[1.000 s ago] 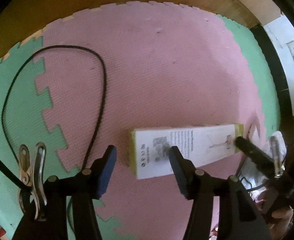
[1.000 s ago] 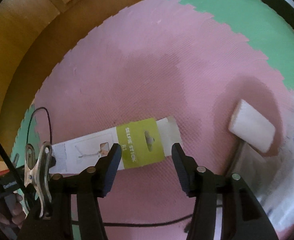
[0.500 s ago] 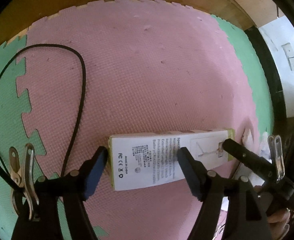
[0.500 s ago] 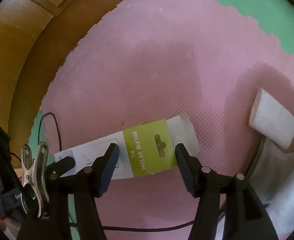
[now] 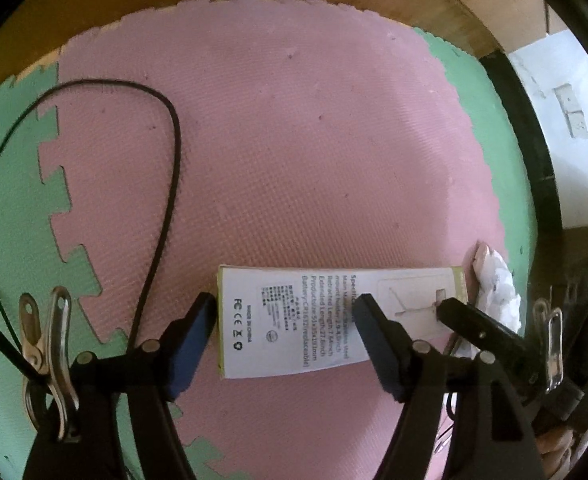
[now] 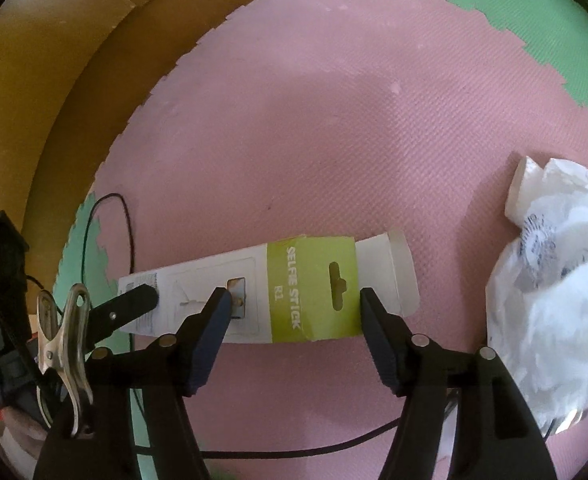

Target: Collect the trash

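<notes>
A long white selfie-stick box (image 5: 294, 320) with a lime-green band (image 6: 314, 292) lies flat on the pink foam mat (image 5: 294, 140). My left gripper (image 5: 284, 308) hangs over its printed left end. One finger sits just off the end, the other above the face, and the pads are not pressing. My right gripper (image 6: 294, 300) straddles the green band, its jaws opening with the box between them and no pad pressing. Each view shows a black finger of the other gripper: the right one's fingers (image 5: 458, 312) and the left one's fingers (image 6: 134, 300).
A crumpled white plastic bag (image 6: 554, 300) and a white block (image 6: 526, 188) lie right of the box. A black cable (image 5: 174, 152) loops over the mat's left side. Green mat tiles (image 5: 10, 200) border the pink, with wooden floor (image 6: 34, 100) beyond. A white wall (image 5: 566, 120) stands far right.
Both grippers' jaws have spread wider over the box. The box has stayed flat on the mat.
</notes>
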{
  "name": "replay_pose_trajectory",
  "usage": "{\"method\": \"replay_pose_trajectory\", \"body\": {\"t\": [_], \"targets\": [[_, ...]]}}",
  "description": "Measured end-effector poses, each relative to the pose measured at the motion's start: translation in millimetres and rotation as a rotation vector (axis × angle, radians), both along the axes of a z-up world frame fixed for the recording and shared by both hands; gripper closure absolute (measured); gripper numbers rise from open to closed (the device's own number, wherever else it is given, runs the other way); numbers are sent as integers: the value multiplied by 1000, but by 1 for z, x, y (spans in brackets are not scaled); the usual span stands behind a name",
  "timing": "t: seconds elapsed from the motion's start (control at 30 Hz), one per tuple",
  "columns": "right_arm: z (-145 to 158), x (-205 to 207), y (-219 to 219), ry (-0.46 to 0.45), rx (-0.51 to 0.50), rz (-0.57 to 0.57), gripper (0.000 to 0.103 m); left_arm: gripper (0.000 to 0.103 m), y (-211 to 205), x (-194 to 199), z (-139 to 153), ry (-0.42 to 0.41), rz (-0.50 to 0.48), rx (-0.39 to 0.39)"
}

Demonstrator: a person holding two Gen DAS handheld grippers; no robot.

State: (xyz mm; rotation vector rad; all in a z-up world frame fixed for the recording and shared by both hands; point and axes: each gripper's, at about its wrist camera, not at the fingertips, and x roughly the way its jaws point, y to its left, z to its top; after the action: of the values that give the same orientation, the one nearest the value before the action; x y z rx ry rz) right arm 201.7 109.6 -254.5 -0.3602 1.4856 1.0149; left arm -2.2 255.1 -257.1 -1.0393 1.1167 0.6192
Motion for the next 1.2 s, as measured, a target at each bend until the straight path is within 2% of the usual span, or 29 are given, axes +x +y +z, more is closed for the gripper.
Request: {"method": "replay_pose_trajectory", "body": {"t": [0.17, 0.43, 0.83, 1.2], "targets": [[15, -7, -12, 1, 29, -15, 37, 29, -3, -4, 18, -12, -26, 26], [48, -16, -38, 3, 90, -64, 37, 31, -14, -10, 63, -40, -82, 92], [128, -32, -87, -74, 200, -155, 37, 31, -45, -16, 145, -136, -168, 199], [189, -51, -135, -123, 298, -233, 37, 31, -79, -22, 212, -178, -240, 272]]}}
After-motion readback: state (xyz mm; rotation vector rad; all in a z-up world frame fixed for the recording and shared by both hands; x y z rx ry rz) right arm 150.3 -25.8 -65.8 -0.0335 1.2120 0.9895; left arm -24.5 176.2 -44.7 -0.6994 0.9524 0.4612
